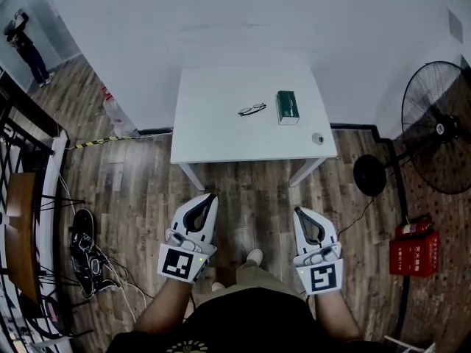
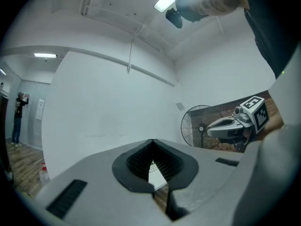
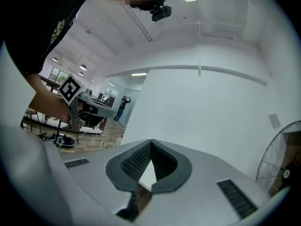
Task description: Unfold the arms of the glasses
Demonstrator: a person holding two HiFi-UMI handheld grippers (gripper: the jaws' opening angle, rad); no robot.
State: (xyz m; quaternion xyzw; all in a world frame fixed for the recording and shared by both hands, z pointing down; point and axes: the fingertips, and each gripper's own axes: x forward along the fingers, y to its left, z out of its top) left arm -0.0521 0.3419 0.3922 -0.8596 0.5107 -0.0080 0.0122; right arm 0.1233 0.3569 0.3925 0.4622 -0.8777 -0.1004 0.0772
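Head view, looking steeply down: a person stands on a wooden floor [image 1: 250,190] facing a white table [image 1: 217,142] set against a pale wall, with a tool in each hand. The left tool [image 1: 213,195] and the right tool [image 1: 296,210] both point level toward the table, stopping short of its near edge and well apart from everything on it. Left gripper view and right gripper view each show the jaws pressed together at the tips, with nothing pinched between them. The glasses [image 1: 252,109] lie near the middle of the table; they are too small to tell how their arms sit. Just to their right lies a green box [image 1: 288,107], and a small round object [image 1: 317,138] sits near the table's front right corner. A standing fan [image 1: 440,127] and a red box [image 1: 414,254] are on the floor at the right.
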